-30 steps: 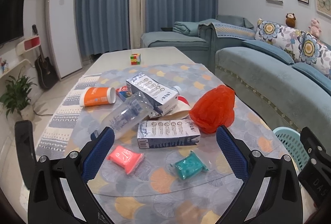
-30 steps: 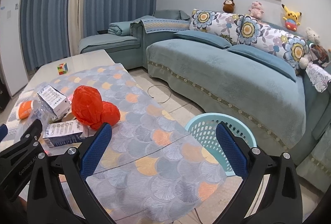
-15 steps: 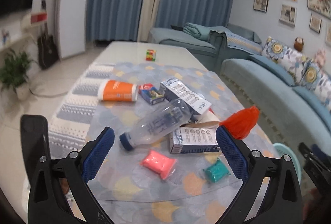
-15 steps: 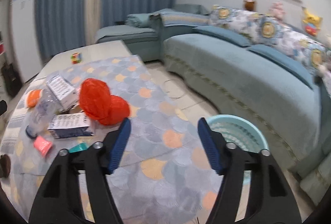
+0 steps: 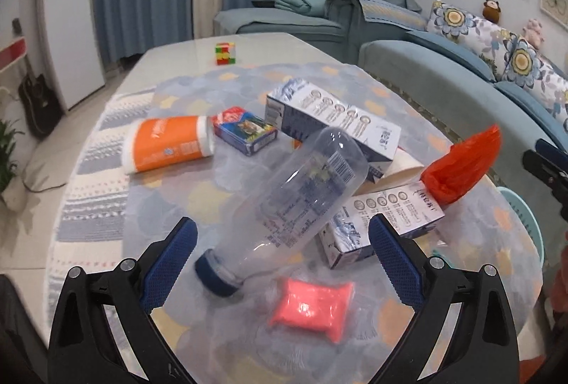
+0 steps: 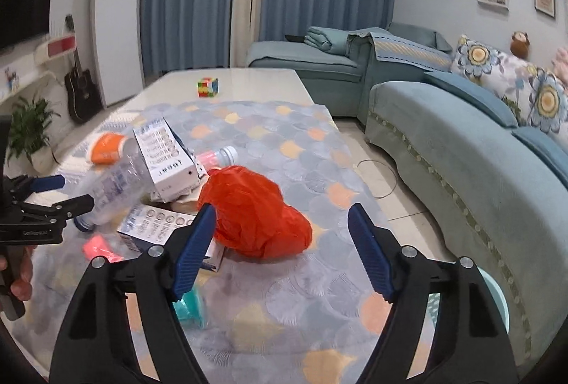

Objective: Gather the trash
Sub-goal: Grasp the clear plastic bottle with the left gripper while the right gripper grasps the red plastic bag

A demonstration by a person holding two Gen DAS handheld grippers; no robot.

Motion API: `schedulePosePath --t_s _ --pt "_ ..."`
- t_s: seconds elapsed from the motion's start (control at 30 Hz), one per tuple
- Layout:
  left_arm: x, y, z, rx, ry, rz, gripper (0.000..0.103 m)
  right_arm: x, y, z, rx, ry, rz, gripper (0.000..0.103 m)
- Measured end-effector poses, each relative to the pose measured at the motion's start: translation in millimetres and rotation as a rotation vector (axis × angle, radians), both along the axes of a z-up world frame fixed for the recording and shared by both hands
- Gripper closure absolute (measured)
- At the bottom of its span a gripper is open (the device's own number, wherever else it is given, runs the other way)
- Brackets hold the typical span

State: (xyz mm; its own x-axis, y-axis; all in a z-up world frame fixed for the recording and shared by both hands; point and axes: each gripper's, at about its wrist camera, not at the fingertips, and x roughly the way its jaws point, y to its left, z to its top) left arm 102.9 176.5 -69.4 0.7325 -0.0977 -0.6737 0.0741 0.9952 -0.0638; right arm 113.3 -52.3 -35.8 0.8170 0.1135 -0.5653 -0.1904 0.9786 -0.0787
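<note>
Trash lies on a patterned tablecloth (image 5: 177, 192). A clear plastic bottle (image 5: 294, 203) with a blue cap leans on two white-and-blue cartons (image 5: 333, 121). My left gripper (image 5: 280, 242) is open, the bottle's cap end between its fingertips, untouched. A pink packet (image 5: 312, 304) lies just under it. A crumpled red plastic bag (image 6: 255, 217) sits ahead of my right gripper (image 6: 282, 224), between its tips. Those jaws are opening and no pad presses on the bag. An orange-labelled canister (image 5: 167, 144) and a small blue box (image 5: 245, 132) lie further back.
A light blue basket (image 6: 497, 295) stands on the floor by the table's right edge, in front of the blue sofa (image 6: 461, 171). A teal packet (image 6: 188, 307) lies under my right gripper. A colour cube (image 6: 207, 87) sits at the table's far end.
My left gripper moved forward and down to the bottle. My right gripper swung left from the basket toward the red bag; its jaws narrowed, then widened again.
</note>
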Motion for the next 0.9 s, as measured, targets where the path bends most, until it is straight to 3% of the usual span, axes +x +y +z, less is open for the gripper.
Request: schedulePosePath --t_s 0.2,0.33,0.5,0.53,0.7,0.9 --pt "18.7 12.8 -20.9 -0.059 0.010 -0.038 0.009 32.9 3.5 -25.2 0.010 0.057 0.013 0.028" --pt "31.0 13.2 -32.1 -0.064 0.020 -0.064 0.016 55.8 12.5 -44.5 -0.004 0.109 0.066 0.027" --pt "36.8 5.6 -40.0 0.002 0.023 -0.075 0.019 69.3 29.5 -60.2 -0.042 0.125 0.098 0.030" --pt "36.5 5.3 -40.2 0.006 0.024 -0.076 0.020 72.8 31.9 -62.5 -0.041 0.126 0.099 0.034" --pt "35.6 6.0 -40.2 0.011 0.032 -0.073 0.033 87.2 32.8 -68.2 0.001 0.174 0.100 0.082" --pt "24.6 5.5 -36.8 0.003 0.008 -0.039 0.040 81.7 25.6 -62.6 0.036 0.160 0.094 0.101"
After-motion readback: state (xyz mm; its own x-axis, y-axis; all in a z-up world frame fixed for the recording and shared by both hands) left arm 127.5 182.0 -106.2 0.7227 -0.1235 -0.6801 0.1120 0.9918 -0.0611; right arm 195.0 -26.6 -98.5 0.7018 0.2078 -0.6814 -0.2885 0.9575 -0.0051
